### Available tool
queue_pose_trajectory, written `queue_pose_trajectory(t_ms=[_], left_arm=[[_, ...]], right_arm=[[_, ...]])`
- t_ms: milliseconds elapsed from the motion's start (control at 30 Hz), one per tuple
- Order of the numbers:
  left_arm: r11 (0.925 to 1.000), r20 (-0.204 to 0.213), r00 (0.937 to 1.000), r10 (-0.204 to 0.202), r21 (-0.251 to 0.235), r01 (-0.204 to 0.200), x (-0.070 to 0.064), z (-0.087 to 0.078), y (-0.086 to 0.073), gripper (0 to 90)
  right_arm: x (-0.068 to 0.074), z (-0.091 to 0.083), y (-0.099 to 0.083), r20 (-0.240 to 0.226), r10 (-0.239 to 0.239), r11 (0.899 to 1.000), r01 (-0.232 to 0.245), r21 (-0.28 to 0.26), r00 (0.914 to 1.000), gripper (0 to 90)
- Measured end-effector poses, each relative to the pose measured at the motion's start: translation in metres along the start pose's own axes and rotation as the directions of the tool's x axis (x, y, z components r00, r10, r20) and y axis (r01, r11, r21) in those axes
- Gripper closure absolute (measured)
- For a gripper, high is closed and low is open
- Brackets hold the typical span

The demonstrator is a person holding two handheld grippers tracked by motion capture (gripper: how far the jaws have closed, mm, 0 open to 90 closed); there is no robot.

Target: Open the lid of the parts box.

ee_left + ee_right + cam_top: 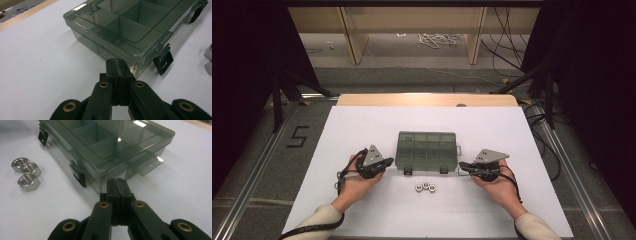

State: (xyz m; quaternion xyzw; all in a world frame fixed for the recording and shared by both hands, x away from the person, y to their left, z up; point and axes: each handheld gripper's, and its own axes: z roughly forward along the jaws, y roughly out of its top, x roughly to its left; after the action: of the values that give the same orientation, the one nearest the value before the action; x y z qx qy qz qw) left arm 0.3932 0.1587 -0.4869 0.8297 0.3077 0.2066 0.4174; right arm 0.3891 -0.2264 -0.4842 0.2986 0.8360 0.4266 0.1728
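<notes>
A smoky clear plastic compartment box (426, 150) lies shut in the middle of the white sheet, its two dark latches (408, 171) facing me. Three steel hex nuts (425, 187) sit in a cluster just in front of it. My left gripper (388, 162) rests at the box's front left corner, jaws pressed together with nothing between them (117, 65); the box (130, 25) lies right ahead of it. My right gripper (463, 165) sits at the front right corner, also shut and empty (117, 183), next to the box (105, 142), with the nuts (26, 173) off to its left.
The white sheet (362, 125) covers a wooden table (427, 99) and has bare room on all sides of the box. Beyond the far edge are table legs, cables and floor. A "5" is marked on the floor (298, 136) at left.
</notes>
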Motion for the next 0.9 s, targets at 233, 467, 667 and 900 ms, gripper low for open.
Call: queue_pose_trajectory(t_ms=[233, 467, 667, 900], left_arm=[[0.9999, 0.003, 0.9999, 0.013, 0.008, -0.013, -0.0023, 0.0017, 0.0, 89.7], [0.9992, 0.008, 0.9994, 0.034, 0.023, -0.034, -0.0041, 0.0028, -0.0004, 89.7], [0.999, 0.005, 0.9993, 0.037, 0.022, -0.038, -0.0056, 0.004, -0.0005, 89.7], [0.9983, 0.004, 0.9988, 0.048, 0.033, -0.048, -0.0066, 0.0025, 0.0013, 89.7]], right_arm=[[0.0009, 0.001, -0.0003, -0.001, 0.004, 1.0, -0.004, 0.006, 1.0, 90.0], [0.0023, 0.0037, -0.0016, -0.004, 0.002, 1.0, -0.002, 0.017, 1.0, 90.0], [0.0039, 0.0052, -0.0012, -0.006, 0.003, 1.0, -0.003, 0.026, 1.0, 90.0], [0.0036, 0.005, -0.0002, -0.011, 0.002, 1.0, -0.002, 0.011, 0.9999, 90.0]])
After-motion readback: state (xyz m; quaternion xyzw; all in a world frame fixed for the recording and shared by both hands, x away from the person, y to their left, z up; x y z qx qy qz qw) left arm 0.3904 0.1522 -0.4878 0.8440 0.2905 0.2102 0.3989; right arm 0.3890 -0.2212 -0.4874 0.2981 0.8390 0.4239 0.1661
